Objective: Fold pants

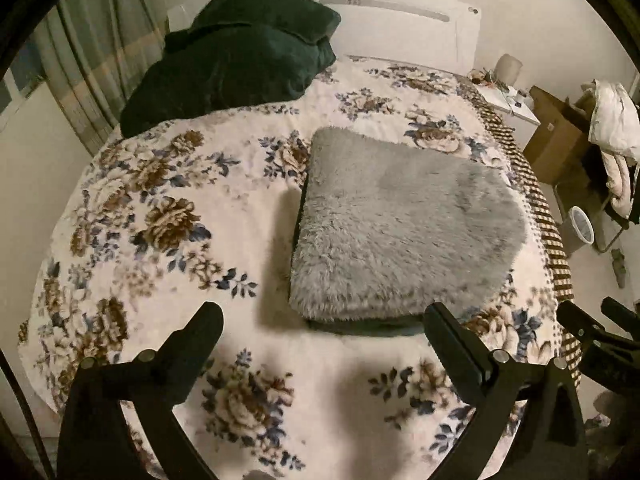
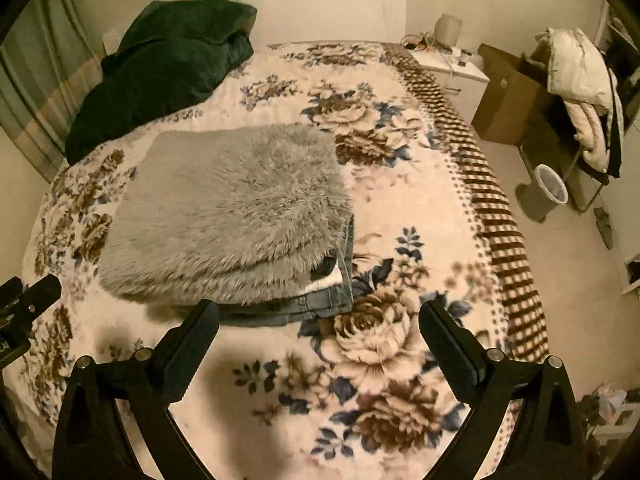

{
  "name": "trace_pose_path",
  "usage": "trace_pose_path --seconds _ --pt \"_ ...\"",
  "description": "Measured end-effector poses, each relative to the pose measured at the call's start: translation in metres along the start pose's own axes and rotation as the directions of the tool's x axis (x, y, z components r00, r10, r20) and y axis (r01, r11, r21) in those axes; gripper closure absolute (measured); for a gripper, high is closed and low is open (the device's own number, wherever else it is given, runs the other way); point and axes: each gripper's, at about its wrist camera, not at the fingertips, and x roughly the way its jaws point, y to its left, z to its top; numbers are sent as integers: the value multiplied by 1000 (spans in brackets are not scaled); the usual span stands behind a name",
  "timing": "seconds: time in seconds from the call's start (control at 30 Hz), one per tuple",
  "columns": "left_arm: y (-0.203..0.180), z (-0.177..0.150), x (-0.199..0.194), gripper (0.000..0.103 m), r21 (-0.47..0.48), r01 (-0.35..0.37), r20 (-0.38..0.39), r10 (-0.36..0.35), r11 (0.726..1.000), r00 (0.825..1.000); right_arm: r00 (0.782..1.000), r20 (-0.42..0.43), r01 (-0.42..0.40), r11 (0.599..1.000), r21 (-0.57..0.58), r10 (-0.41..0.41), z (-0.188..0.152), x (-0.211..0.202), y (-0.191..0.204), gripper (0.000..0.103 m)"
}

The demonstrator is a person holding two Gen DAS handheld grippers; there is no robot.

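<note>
The pants (image 1: 400, 224) lie folded in a thick grey furry stack on the floral bed cover (image 1: 160, 216). In the right wrist view the stack (image 2: 232, 216) shows a blue denim outer layer and waistband at its near right corner (image 2: 340, 296). My left gripper (image 1: 324, 316) is open and empty, hovering just in front of the stack's near edge. My right gripper (image 2: 320, 312) is open and empty, in front of the stack's near right corner. The right gripper also shows at the right edge of the left wrist view (image 1: 596, 332).
Dark green pillows (image 1: 236, 56) lie at the head of the bed, back left. A white nightstand (image 2: 452, 68), a cardboard box (image 2: 508, 92), a chair with bedding (image 2: 580, 96) and a waste bin (image 2: 548, 192) stand right of the bed.
</note>
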Motion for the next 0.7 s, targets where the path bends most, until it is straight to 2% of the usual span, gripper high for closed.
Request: trace_pose_path --seconds 0.2,0.4,0.63,0.7 --pt "-7 -13 -68 0 7 14 50 -14 1000 999 996 78 35 999 5 -35 -17 -105 -1 1" --pt "-12 -45 -155 0 29 6 107 -9 1000 994 991 131 37 999 -8 -36 -48 -206 5 1" --pt "-3 -76 -244 0 32 22 174 -27 999 984 972 233 48 998 -38 -38 -92 -330 12 1" --pt "-3 -86 -276 0 41 -4 216 -4 999 976 965 261 46 998 -46 -32 -105 -365 16 1"
